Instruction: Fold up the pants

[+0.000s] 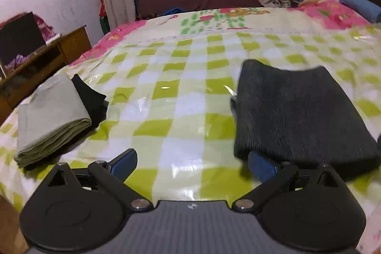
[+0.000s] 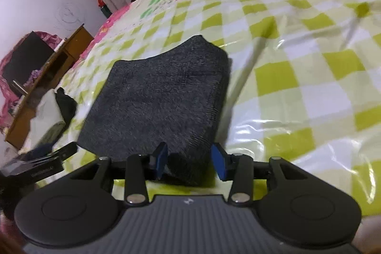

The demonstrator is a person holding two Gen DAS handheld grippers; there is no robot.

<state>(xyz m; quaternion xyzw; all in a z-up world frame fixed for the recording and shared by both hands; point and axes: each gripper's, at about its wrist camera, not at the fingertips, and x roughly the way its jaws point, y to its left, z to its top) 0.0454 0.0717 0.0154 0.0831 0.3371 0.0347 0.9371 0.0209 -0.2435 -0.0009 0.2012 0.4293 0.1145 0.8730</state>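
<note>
Right gripper sits nearest, blue pads at the near edge of the folded dark grey pants. Near hem of the bundle lies between the pads; jaws part open, a gap shows beside each pad, so I judge no pinch on the cloth right now. Pants are a compact folded rectangle on the green-checked plastic-covered bed, long axis running from the gripper toward 12 o'clock, slightly tilted to 1.

Left gripper spread wide, nothing between the fingers. Its right finger is just beside the pants' near-left corner, contact unclear through blur. From the left wrist view, pants lie at 1–2 o'clock. Right hand is the nearer one.

Folded grey-green garment with black cloth at 10 o'clock, well apart. Fold looks basically done.
</note>
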